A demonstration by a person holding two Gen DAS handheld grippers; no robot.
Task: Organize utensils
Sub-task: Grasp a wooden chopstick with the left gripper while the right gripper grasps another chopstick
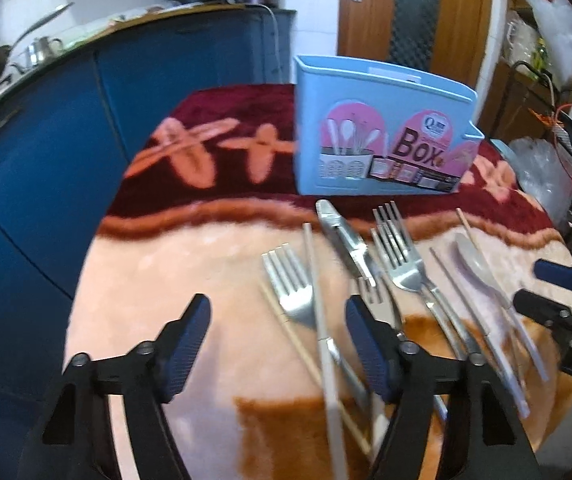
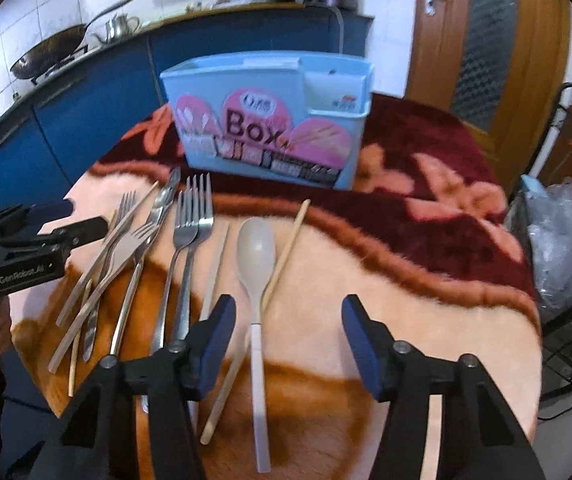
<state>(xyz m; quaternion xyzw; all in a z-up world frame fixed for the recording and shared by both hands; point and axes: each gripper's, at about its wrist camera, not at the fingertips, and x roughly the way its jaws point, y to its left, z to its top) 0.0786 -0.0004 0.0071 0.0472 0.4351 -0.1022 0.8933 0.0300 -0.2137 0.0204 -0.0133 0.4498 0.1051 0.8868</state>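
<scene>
Your left gripper (image 1: 277,342) hovers with its jaws spread and nothing between the pads. To its right, forks (image 2: 191,216), a table knife (image 2: 163,200), wooden chopsticks (image 2: 286,256) and a white plastic spoon (image 2: 255,246) lie loose on the plush blanket (image 2: 426,300). Your right gripper (image 2: 286,340) also stands spread, above the spoon handle, gripping nothing. The blue utensil box (image 2: 269,120) stands upright behind the cutlery.
</scene>
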